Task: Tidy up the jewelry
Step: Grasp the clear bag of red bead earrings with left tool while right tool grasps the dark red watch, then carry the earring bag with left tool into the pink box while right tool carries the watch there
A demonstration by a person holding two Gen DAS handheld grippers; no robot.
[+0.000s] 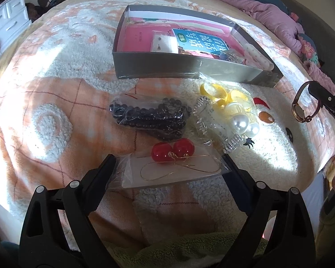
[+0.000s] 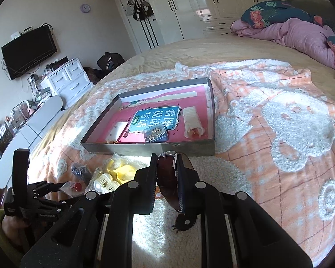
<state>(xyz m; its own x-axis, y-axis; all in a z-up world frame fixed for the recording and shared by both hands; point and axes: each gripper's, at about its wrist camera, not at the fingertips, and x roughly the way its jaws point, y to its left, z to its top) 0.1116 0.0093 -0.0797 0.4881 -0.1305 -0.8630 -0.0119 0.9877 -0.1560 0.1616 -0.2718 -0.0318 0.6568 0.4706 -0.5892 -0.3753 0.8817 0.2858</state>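
The left gripper (image 1: 168,164) has its fingers spread wide on either side of the bagged red earrings (image 1: 172,165), which lie between the tips. The right gripper (image 2: 166,167) is clamped on a brown watch (image 2: 165,172), with the grey tray (image 2: 145,148) just ahead of its fingers. The slick bag may slide out as the fingers close; the watch strap, held thinly, could twist loose.
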